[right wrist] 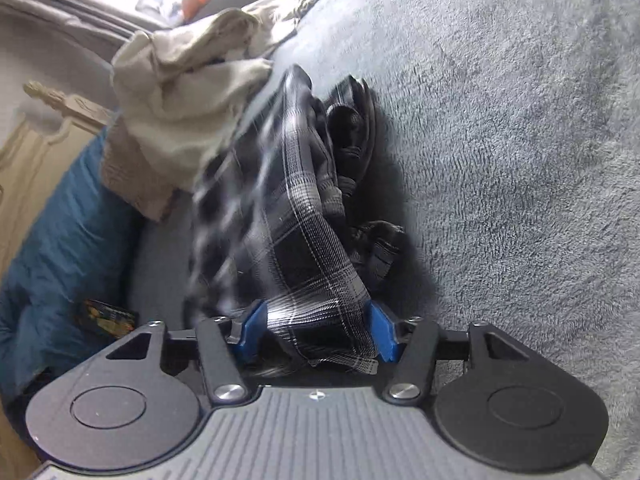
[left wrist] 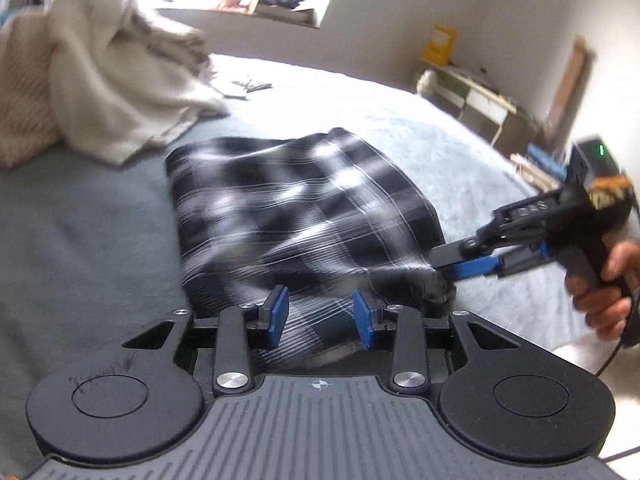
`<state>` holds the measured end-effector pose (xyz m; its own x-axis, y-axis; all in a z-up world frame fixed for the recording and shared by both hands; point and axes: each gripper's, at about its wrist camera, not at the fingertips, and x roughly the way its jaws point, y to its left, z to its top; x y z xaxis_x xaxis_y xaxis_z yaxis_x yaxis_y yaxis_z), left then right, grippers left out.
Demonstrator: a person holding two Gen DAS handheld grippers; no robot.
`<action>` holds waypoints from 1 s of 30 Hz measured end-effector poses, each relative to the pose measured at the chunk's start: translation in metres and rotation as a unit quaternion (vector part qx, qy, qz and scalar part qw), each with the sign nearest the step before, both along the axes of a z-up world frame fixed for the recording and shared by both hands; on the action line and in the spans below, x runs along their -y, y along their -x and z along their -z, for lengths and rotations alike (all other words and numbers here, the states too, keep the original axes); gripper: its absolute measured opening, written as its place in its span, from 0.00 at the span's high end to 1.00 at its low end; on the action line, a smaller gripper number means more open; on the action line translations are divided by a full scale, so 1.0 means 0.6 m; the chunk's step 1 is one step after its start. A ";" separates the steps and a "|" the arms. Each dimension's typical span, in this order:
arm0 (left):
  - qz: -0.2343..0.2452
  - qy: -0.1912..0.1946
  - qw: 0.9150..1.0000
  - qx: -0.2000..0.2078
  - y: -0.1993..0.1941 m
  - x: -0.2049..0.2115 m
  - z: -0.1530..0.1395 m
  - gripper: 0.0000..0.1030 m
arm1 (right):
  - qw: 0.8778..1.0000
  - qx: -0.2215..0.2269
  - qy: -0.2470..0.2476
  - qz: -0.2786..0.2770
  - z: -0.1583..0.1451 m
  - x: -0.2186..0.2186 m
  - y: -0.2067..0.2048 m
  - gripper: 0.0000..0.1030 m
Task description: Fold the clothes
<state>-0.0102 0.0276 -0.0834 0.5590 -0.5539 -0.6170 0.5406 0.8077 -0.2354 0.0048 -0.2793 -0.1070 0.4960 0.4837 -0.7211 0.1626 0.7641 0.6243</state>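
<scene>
A: On the left a cream blanket [left wrist: 120, 80] is heaped on the bed [left wrist: 80, 240]. The plaid shirt [left wrist: 288, 208], black and white, lies mid-bed, its long axis running from the near edge away towards the window.

B: And the left hand-held gripper [left wrist: 320, 316]?

A: It points down at the shirt's near edge. Its blue pads [left wrist: 276, 312] stand apart; plaid cloth shows between them, but blur hides whether they press it, so I cannot tell.

B: The right one?

A: A hand [left wrist: 604, 280] holds the right hand-held gripper [left wrist: 452, 262] tilted down, tips at the shirt's near right corner. In its own view its jaws are closed on bunched plaid. Its body bears letters, too blurred to read.
</scene>
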 end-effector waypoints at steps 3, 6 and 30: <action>0.036 -0.038 0.998 0.042 0.010 0.036 -0.004 0.66 | 1.000 0.014 0.007 0.006 -0.004 0.001 0.013 0.85; 0.075 -0.085 0.990 0.080 0.020 0.066 0.005 0.64 | 0.999 0.040 0.009 0.017 -0.013 0.004 0.024 0.90; 0.080 -0.107 0.984 0.114 0.004 0.145 0.034 0.77 | 0.985 0.080 -0.108 0.104 0.012 0.059 0.040 0.66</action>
<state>-0.0123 -0.0597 -0.1040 0.6132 -0.5167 -0.5976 0.6839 0.7258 0.0742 -0.0189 -0.3149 -0.1144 0.6999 0.4927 -0.5171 0.1874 0.5719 0.7986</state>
